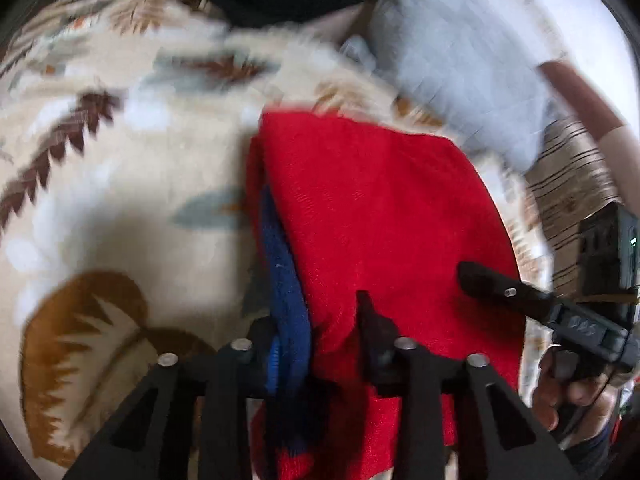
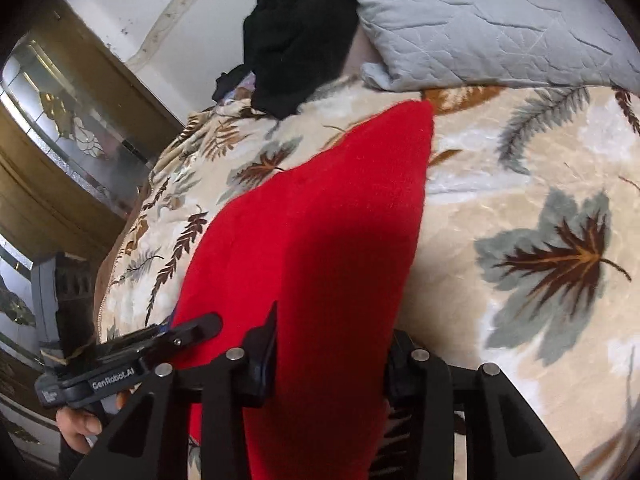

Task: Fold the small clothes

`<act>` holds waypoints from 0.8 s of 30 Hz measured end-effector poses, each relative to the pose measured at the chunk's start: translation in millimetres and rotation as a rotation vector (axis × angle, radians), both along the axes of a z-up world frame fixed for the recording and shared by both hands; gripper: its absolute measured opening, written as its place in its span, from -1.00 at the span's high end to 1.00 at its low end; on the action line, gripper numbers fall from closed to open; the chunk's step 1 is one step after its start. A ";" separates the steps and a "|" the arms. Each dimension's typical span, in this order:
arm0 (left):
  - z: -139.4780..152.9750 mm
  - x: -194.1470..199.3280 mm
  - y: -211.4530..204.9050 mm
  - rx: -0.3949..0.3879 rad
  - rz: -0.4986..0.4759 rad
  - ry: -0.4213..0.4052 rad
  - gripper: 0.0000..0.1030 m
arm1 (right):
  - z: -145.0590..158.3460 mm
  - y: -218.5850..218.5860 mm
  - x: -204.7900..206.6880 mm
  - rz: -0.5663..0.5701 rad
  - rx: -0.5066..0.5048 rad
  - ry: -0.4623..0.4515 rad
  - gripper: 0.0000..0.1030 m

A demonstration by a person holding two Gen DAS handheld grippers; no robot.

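Note:
A red knitted garment (image 1: pixel 380 216) with a dark blue trim (image 1: pixel 286 292) lies on a leaf-patterned blanket (image 1: pixel 120 184). My left gripper (image 1: pixel 316 332) is shut on its near edge, pinching the blue trim and red cloth. My right gripper (image 2: pixel 332 344) is shut on the red garment (image 2: pixel 320 232) at its near edge, the cloth bunched between the jaws. In the left wrist view the right gripper (image 1: pixel 496 288) comes in from the right over the garment. In the right wrist view the left gripper (image 2: pixel 192 332) shows at the garment's left edge.
A black garment (image 2: pixel 300 36) and a grey quilted pillow (image 2: pixel 480 20) lie at the far side of the blanket (image 2: pixel 540 220). A wooden cabinet with glass (image 2: pixel 72 128) stands to the left. The left wrist view is blurred.

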State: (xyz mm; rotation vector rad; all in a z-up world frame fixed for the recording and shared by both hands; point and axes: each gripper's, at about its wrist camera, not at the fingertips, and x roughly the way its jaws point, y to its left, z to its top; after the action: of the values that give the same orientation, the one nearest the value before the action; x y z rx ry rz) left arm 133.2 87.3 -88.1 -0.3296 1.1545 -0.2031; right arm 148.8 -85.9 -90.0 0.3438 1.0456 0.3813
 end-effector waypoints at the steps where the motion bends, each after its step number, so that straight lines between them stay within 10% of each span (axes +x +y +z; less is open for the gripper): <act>1: 0.4 -1.4 3.1 -0.011 0.025 -0.018 -0.13 | -11.5 -5.1 3.2 -0.017 0.010 0.042 -0.18; 7: 6.1 -0.1 5.3 0.042 0.035 -0.035 -0.41 | -32.3 -39.8 -8.5 -0.125 0.240 0.012 -0.34; 8: 1.8 3.2 2.1 0.038 0.017 -0.031 -0.30 | -33.1 -36.2 -5.8 -0.107 0.247 0.016 -0.34; 9: -4.2 5.1 -2.8 0.005 -0.023 -0.029 0.28 | -34.7 -25.8 -0.9 -0.069 0.201 0.029 -0.35; 14: 30.4 -1.1 -14.3 0.025 -0.053 -0.127 0.45 | -5.5 -6.1 -0.8 -0.005 0.039 -0.035 0.15; 20: 62.8 19.5 -52.0 -0.025 -0.086 -0.239 0.41 | 62.7 -33.1 -7.9 -0.036 -0.027 -0.198 0.16; 24: 18.3 57.1 -75.9 0.052 -0.097 -0.074 -0.03 | 41.5 -76.7 17.7 -0.168 0.001 -0.149 -0.12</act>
State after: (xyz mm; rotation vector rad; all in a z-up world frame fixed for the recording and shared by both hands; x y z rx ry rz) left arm 190.3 11.4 -69.9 -0.2186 1.1016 -0.2673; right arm 166.5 -162.6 -48.5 0.3950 0.8642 0.2518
